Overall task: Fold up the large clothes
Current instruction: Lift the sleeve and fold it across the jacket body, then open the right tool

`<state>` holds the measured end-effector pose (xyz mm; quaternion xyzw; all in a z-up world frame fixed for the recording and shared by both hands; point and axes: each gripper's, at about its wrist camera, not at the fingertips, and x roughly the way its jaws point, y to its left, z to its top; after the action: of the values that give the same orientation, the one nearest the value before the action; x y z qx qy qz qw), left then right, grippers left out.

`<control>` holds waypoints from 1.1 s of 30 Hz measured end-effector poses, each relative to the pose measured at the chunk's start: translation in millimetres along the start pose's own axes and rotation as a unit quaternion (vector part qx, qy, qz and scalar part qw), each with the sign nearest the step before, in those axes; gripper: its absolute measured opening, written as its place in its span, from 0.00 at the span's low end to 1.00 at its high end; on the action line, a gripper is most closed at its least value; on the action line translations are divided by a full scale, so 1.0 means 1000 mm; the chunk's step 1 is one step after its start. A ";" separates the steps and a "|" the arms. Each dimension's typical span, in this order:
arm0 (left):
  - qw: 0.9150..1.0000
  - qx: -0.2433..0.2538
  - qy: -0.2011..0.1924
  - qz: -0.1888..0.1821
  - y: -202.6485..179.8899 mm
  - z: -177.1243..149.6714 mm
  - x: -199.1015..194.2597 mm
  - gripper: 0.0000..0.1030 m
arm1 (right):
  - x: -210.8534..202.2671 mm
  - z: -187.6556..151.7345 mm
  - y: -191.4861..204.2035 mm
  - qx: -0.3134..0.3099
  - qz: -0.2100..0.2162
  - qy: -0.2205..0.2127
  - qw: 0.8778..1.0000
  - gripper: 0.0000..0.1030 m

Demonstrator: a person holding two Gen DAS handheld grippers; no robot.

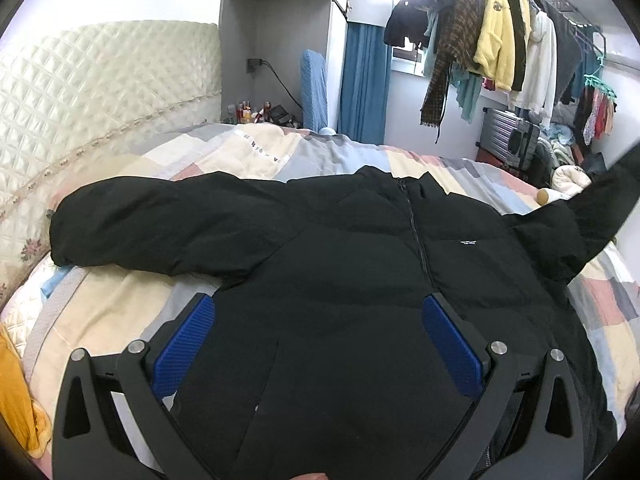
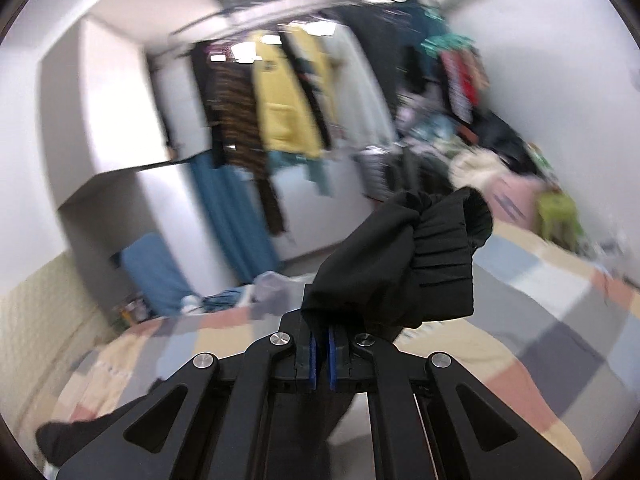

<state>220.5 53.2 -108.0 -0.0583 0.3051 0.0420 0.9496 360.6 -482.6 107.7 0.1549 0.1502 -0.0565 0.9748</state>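
A large black padded jacket [image 1: 360,264] lies front up on the bed, zip closed, one sleeve [image 1: 152,220] stretched flat to the left. Its other sleeve [image 1: 600,208] rises off the bed at the right edge of the left wrist view. My left gripper [image 1: 316,316] hovers open over the jacket's lower body, with its blue pads [image 1: 188,344] wide apart and only the flat cloth under them. My right gripper [image 2: 322,320] is shut on the ribbed cuff end of that sleeve [image 2: 404,268], held high above the bed; the right wrist view is motion-blurred.
The patchwork bedspread [image 1: 256,148] covers the bed, with a quilted cream headboard [image 1: 100,92] at the left. Hanging clothes [image 1: 496,44] fill a rail at the back right, above a suitcase [image 1: 508,136] and piles of laundry. A yellow cloth [image 1: 16,392] lies at the bed's left edge.
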 end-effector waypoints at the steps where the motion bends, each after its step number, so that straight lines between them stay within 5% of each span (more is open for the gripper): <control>1: 1.000 0.002 -0.002 0.008 0.001 0.000 -0.001 1.00 | -0.002 0.002 0.018 -0.007 0.014 -0.001 1.000 0.02; 7: 0.999 0.008 -0.016 0.038 0.014 0.001 -0.004 1.00 | -0.007 0.002 0.139 -0.055 0.099 -0.003 0.994 0.02; 16: 0.999 -0.005 -0.013 0.051 0.047 0.005 0.003 1.00 | 0.009 -0.062 0.296 -0.147 0.184 0.038 0.971 0.02; 21: 0.997 -0.024 -0.015 0.071 0.070 0.006 0.008 1.00 | 0.039 -0.144 0.365 -0.212 0.209 0.094 0.950 0.02; 33: 0.995 -0.082 0.011 0.055 0.111 0.002 0.023 1.00 | 0.106 -0.343 0.451 -0.276 0.222 0.236 0.905 0.05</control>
<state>227.2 164.5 -129.4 -0.1195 0.3143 0.1187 0.9343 437.6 46.6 -107.9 -0.0826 0.3474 0.2435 0.9018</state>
